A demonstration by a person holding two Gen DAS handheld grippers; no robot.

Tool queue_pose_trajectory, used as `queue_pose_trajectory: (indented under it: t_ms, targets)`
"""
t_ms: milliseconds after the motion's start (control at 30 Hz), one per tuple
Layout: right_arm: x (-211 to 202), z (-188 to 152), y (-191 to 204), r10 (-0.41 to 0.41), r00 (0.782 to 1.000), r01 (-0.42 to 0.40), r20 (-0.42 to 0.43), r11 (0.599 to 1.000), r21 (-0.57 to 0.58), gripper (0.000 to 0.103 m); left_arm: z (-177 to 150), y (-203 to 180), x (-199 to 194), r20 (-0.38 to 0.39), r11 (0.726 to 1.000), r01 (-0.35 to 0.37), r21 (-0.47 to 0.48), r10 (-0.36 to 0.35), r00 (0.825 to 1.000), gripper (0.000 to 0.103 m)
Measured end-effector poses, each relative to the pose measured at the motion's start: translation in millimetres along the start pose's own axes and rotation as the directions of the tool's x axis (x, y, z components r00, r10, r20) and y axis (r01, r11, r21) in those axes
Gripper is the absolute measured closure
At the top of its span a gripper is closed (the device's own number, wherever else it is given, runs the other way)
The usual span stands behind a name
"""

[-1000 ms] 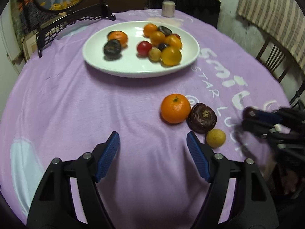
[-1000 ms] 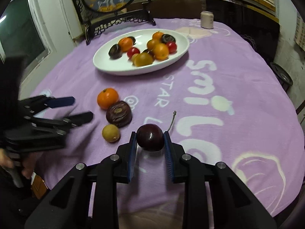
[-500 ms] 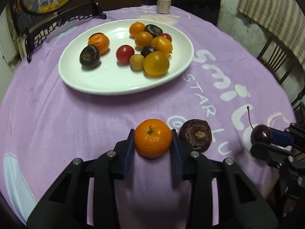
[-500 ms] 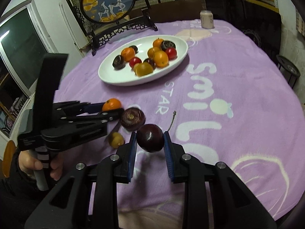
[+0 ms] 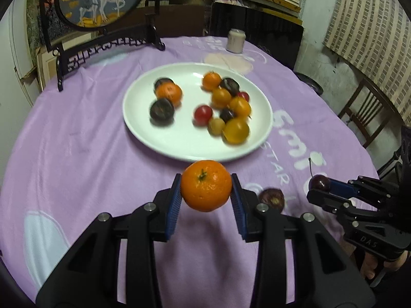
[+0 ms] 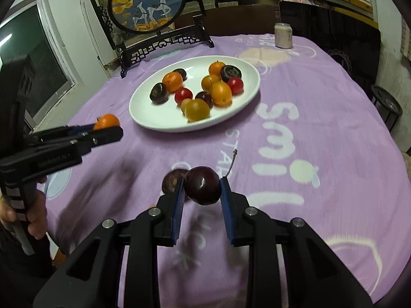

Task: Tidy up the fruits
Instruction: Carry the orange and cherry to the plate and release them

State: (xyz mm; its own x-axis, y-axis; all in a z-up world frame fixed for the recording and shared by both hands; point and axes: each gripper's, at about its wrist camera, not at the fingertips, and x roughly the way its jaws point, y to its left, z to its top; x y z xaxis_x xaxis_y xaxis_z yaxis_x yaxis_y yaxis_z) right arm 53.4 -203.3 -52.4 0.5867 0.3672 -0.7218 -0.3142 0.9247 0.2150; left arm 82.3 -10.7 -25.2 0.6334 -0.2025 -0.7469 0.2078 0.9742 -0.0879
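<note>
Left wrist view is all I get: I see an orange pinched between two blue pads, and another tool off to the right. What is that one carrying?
Observer: The right gripper is shut on a dark cherry whose stem sticks up to the right.
Operator: Is anything behind that cherry?
Observer: Yes, a wrinkled brown fruit lies on the purple tablecloth, just left of the cherry.
Operator: And where is my orange from over there?
Observer: The orange sits in the left gripper, held above the cloth to the left of the white plate, not yet over it.
</note>
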Motion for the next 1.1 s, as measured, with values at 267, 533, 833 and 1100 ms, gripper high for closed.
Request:
queue_pose_trajectory:
  t_ms: [267,533,833,1100]
  targets:
    - [28.3,70.8,17.4,-0.02,1.0,0.021,0.012,0.998,-0.067,0.075,82.8,25.3,12.4,0.05,0.999,-0.036,-0.035,0.038,0.998,0.066]
    - [90.1,141.0,14.0,-0.087,0.996,0.086,0.002,0.992,-0.088,0.075,125.3,39.0,60.9,0.043,0.994,-0.017,-0.108,0.022,0.999,0.066]
    - [106.9,140.7,2.4,-0.047,0.999,0.046,-0.015,0.997,-0.061,0.075,117.4,46.4,84.8,-0.008,0.993,-0.003,-0.116,0.002,1.0,0.066]
    - [108.2,139.4,3.8,-0.049,0.999,0.048,-0.008,0.996,-0.073,0.075,115.1,44.6,85.6,-0.006,0.994,-0.006,-0.111,0.005,1.0,0.065]
